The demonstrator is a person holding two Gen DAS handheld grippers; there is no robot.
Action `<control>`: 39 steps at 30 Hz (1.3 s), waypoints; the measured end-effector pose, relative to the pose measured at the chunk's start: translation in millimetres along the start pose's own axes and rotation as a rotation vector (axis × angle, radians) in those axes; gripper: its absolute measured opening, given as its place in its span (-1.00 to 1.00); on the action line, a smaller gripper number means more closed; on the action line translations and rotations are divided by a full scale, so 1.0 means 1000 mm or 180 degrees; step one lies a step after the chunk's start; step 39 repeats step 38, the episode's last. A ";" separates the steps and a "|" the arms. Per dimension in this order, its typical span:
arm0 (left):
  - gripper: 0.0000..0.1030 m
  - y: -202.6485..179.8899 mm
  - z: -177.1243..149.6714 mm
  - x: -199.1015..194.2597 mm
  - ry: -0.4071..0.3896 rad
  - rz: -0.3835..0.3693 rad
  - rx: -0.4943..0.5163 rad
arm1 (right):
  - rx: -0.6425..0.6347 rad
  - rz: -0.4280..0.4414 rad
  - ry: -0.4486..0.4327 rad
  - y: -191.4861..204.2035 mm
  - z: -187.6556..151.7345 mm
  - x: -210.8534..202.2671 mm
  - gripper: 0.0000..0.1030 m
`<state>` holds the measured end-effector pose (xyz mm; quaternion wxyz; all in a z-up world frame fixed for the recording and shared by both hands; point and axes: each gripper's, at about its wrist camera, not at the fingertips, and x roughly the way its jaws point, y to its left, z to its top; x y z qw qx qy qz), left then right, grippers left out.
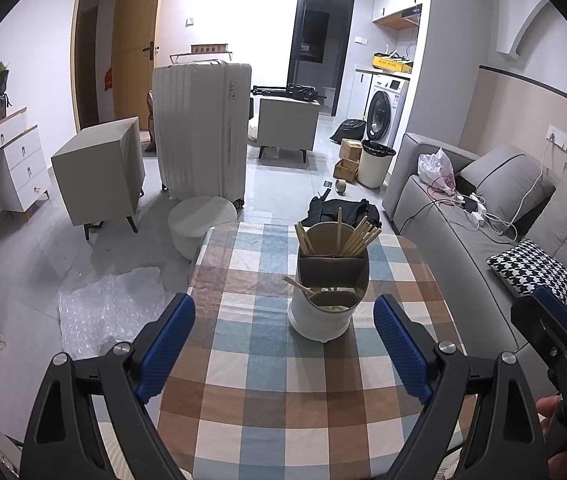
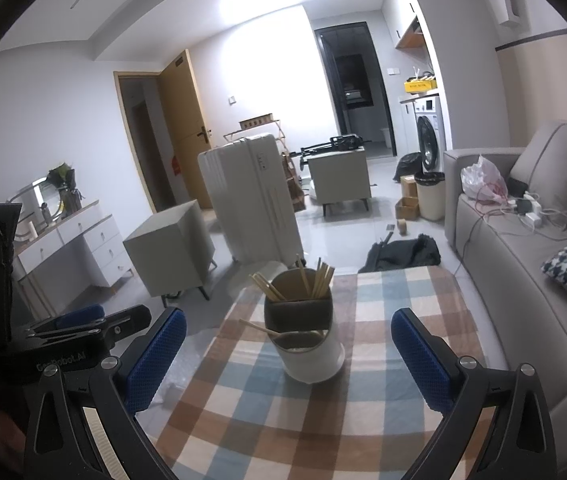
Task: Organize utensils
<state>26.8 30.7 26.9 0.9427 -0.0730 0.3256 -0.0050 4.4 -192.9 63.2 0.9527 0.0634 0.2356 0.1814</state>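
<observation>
Counter (image 1: 267,400) with checked cloth runs out ahead of both sets of fingers. Sofa (image 1: 463,240) off to the right of it, suitcase (image 1: 203,128) on the floor well beyond.

Utensil holder (image 1: 329,300): white, round, upright, on the counter ahead of the left gripper (image 1: 283,344), between the lines of its two fingers and nearer the right one, not touching either. From the right wrist view it stands ahead of the right gripper (image 2: 287,356), between the fingers, nearer the left one, also clear of both.

Chopsticks (image 1: 353,234) stand in the holder's far compartment, long axis near vertical, tips fanned out up and away from the fingers. A wooden spoon (image 1: 303,286) lies in the near compartment, handle slanting up and to the left over the rim.

Left fingers (image 1: 167,344): spread wide, released, nothing held or touched. Right fingers (image 2: 423,360): same, spread wide, empty, pads clear of the holder. Left gripper sits just to the left of the right one, seen side-on at the edge of the right wrist view.
</observation>
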 end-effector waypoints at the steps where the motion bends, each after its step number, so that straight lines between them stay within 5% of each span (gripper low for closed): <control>1: 0.70 0.000 0.000 0.000 -0.0001 0.0005 0.0002 | 0.0005 -0.0002 0.0001 0.001 -0.001 0.000 1.00; 39: 0.70 0.008 -0.004 0.008 -0.0009 0.0061 0.0010 | 0.0081 -0.0016 0.0087 0.004 -0.009 0.009 1.00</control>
